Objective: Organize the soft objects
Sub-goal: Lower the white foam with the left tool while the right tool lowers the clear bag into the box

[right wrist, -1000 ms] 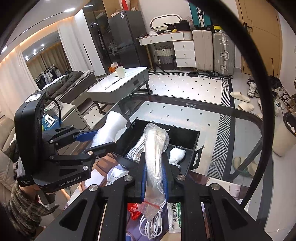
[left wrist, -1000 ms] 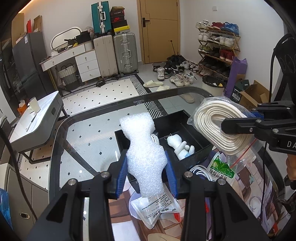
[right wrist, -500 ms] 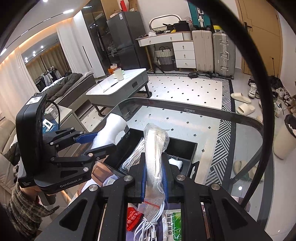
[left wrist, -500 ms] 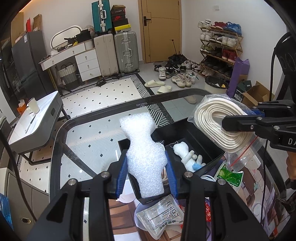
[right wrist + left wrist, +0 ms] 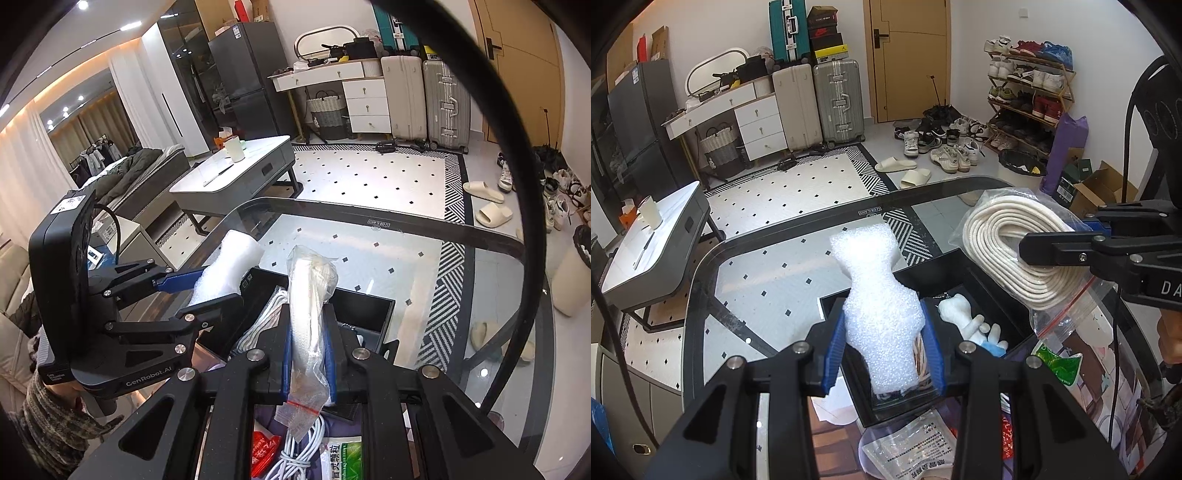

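Here, a foam piece [image 5: 882, 314] is clamped by the left claw [image 5: 884, 349], a bagged rope [image 5: 312, 306] by the right claw [image 5: 309, 363]. A black box [image 5: 990, 291] is seen just beyond both claws, packets [image 5: 912, 450] beneath.

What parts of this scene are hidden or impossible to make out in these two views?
- Black box floor: left view, hidden behind the foam piece in the left hand-held gripper.
- Rope coil: right view, blurred by its plastic bag.
- Packets: right view, cut off by the bottom edge, print unreadable.
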Action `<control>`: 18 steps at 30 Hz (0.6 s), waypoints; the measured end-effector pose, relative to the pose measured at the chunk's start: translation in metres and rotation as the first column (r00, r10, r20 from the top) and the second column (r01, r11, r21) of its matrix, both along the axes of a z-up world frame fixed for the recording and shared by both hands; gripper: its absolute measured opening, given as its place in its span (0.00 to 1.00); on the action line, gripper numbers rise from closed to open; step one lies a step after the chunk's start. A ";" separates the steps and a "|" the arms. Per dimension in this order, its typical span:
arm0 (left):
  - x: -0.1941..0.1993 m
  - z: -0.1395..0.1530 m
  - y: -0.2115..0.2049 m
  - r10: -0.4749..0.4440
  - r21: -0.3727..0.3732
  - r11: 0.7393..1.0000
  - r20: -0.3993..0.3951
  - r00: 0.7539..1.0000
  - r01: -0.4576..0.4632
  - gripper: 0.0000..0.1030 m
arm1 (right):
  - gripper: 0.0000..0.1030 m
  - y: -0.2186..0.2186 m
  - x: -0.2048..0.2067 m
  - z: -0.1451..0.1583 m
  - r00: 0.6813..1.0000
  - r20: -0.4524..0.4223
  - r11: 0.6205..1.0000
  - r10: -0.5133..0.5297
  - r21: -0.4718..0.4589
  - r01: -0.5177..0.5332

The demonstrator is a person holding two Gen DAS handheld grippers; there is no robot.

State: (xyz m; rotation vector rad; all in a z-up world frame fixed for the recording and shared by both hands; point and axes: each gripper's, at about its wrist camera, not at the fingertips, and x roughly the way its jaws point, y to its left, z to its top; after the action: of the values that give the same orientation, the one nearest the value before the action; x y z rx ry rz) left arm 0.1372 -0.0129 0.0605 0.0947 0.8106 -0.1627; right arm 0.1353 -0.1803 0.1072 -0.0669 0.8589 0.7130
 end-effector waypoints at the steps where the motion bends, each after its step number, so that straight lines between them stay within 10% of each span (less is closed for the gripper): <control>1: 0.002 -0.002 0.000 -0.001 -0.004 1.000 -0.001 1.000 0.001 0.36 | 0.14 0.002 0.003 -0.001 1.000 -0.004 1.000 0.000 -0.004 0.000; 18: 0.021 -0.022 -0.007 -0.016 -0.023 1.000 -0.039 0.999 0.016 0.36 | 0.13 0.024 0.032 -0.023 0.999 -0.041 1.000 0.026 0.000 -0.026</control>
State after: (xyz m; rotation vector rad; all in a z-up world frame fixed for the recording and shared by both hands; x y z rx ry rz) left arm 0.1582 -0.0203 0.0387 0.0767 0.8471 -0.1894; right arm 0.1674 -0.1565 0.0838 -0.0647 0.8985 0.7404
